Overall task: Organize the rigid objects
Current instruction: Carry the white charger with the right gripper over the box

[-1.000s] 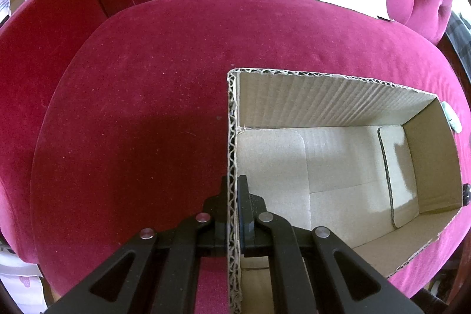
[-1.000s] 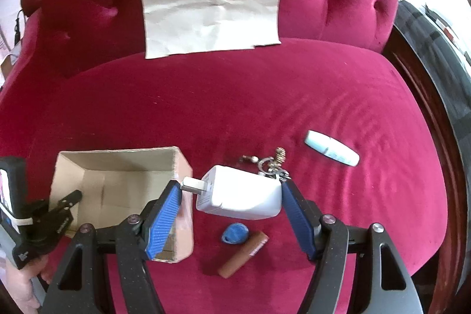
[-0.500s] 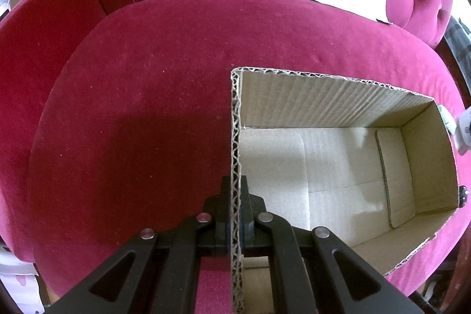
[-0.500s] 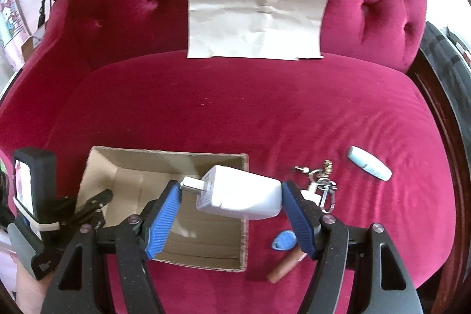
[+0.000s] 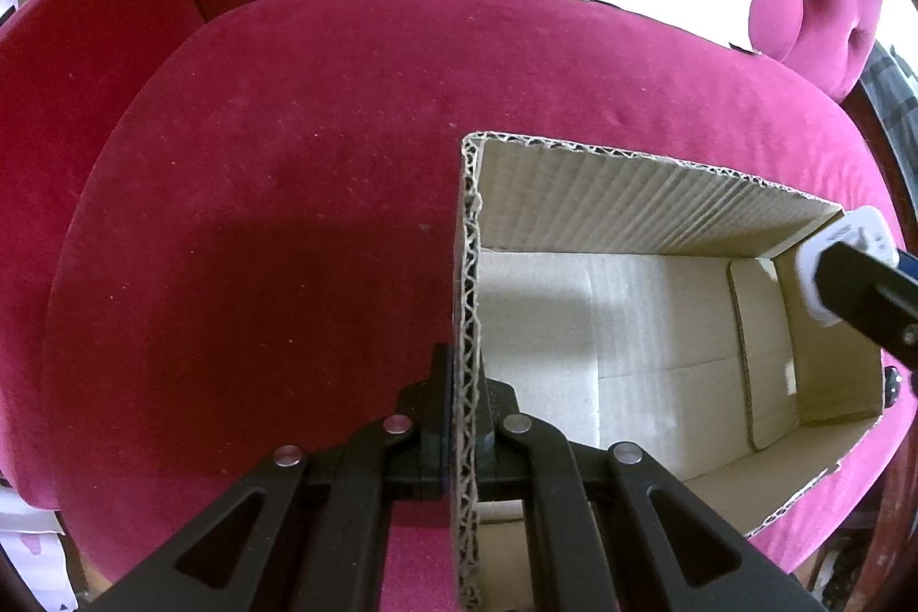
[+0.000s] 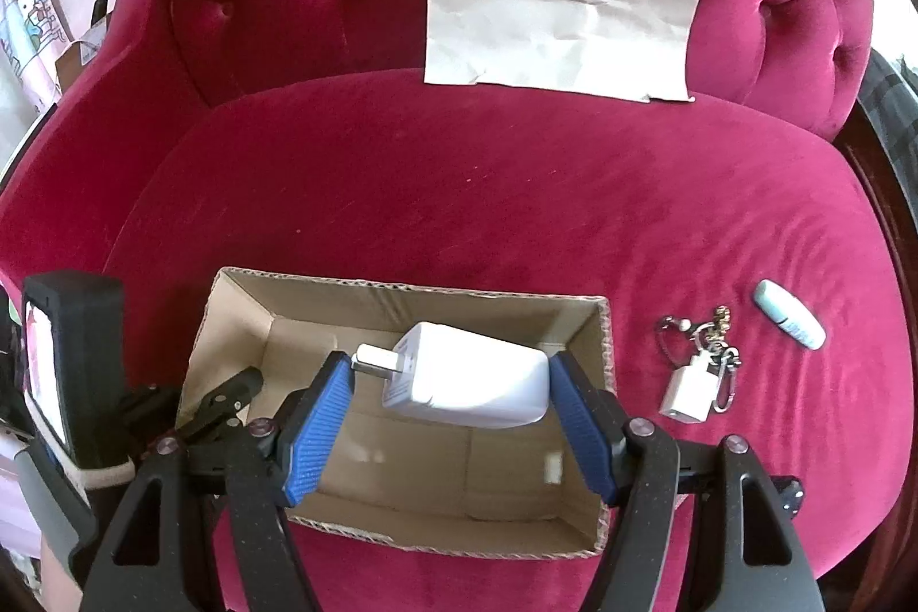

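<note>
An open cardboard box (image 6: 321,293) sits on the red velvet seat; it also shows in the left wrist view (image 5: 642,205). My left gripper (image 5: 466,382) is shut on the box's left wall; it shows in the right wrist view (image 6: 229,394). My right gripper (image 6: 453,382) is shut on a white charger (image 6: 470,379) and holds it above the box's inside. The charger's end (image 5: 843,245) shows at the box's far right in the left wrist view. The box holds nothing else.
A key ring with a small white adapter (image 6: 697,365) and a pale blue stick (image 6: 789,322) lie on the seat right of the box. A sheet of brown paper (image 6: 562,21) leans on the tufted backrest. The seat's edge curves down at right.
My right gripper has carried the white charger leftward from above the seat to above the box. My left gripper has kept its hold on the box wall.
</note>
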The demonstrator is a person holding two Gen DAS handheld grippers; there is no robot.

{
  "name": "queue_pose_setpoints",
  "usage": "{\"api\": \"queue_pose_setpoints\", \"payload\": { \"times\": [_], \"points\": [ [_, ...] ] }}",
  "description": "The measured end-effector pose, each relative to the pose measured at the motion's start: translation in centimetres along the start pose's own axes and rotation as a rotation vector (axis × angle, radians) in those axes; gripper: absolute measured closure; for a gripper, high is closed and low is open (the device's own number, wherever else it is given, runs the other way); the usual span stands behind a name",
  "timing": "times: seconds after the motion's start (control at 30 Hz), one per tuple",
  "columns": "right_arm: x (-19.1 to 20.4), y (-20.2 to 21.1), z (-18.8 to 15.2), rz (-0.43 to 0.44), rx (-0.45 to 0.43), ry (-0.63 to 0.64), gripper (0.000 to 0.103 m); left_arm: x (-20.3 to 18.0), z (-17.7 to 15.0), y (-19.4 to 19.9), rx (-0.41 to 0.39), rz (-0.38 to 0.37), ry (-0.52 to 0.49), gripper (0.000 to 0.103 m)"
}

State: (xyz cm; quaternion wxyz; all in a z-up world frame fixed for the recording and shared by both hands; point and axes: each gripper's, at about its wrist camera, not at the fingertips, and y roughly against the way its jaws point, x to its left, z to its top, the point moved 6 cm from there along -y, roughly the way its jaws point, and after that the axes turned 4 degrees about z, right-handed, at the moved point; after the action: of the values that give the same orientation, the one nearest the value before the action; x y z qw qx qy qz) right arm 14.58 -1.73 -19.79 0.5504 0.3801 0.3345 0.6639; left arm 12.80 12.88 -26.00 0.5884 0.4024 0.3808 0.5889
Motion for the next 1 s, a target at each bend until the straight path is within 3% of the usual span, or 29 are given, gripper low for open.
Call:
{"api": "queue_pose_setpoints", "payload": {
  "times": [0.87, 0.9, 1.0],
  "points": [
    [1.1, -3.6, -0.9, 0.015, 0.056, -0.03, 0.028, 0.0, 0.0, 0.0, -0.001, -0.003, 0.006, 0.1],
    [1.1, -3.6, -0.9, 0.017, 0.054, -0.028, 0.028, 0.0, 0.0, 0.0, 0.0, -0.004, 0.006, 0.1],
    [1.0, -3.2, -0.7, -0.011, 0.026, -0.012, 0.011, -0.1, 0.0, 0.0, -0.001, 0.0, 0.004, 0.1]
  ]
}}
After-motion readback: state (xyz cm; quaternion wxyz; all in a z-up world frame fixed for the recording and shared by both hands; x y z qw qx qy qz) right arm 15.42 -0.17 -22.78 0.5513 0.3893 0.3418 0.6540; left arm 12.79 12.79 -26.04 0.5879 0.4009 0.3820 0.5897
